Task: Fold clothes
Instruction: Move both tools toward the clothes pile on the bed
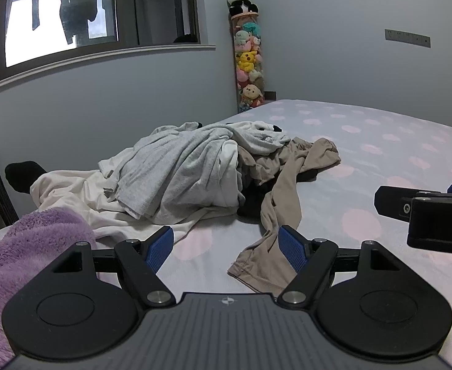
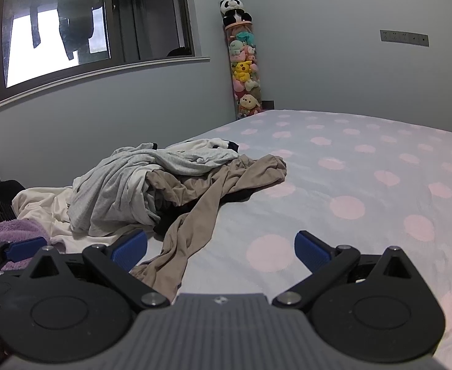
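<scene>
Pink-dotted bed under rumpled clothes, grey walls behind

A polka-dot bed bears a heap of clothes at ten o'clock, a purple blanket beside.

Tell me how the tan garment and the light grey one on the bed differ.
The tan garment trails a long, thin leg out of the pile toward the cameras, lying flat on the bed; the light grey garment is heaped on top of the pile, draped over white cloth. The tan fabric looks thin and smooth, the grey thicker and knit-like. Both are crumpled, unfolded, and held by neither hand-held gripper.
</scene>
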A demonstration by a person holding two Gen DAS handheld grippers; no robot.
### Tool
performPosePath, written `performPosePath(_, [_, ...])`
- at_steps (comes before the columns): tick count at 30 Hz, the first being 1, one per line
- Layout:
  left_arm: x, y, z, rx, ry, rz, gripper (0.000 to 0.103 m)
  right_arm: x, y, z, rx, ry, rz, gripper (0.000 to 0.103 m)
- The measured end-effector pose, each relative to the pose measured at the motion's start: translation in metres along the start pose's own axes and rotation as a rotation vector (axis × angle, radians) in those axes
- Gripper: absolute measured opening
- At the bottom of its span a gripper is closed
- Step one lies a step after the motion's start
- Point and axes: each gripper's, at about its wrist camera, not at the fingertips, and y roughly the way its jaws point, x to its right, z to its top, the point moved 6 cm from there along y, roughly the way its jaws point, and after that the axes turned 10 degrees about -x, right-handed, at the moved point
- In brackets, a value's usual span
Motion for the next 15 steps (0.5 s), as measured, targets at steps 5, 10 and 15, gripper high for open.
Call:
performPosePath(5, [-0.0007,0.0016,-0.0003,-0.006,-0.002,0.005,0.074,0.0005,-0.0004,0.0002,-0.003,-0.002,0.003,0.102])
performPosePath(10, [-0.0010,0.0025,-0.0012,-0.014,-0.003,0.003,0.074,0.0016,0.0008,-0.0001,-0.008,-0.003,0.005,0.102])
performPosePath(15, [0.0004,0.0037,-0.0019,-0.021,0.000,0.000,0.074,0.0013,0.0016,-0.0005,-0.012,-0.008,0.006,0.102])
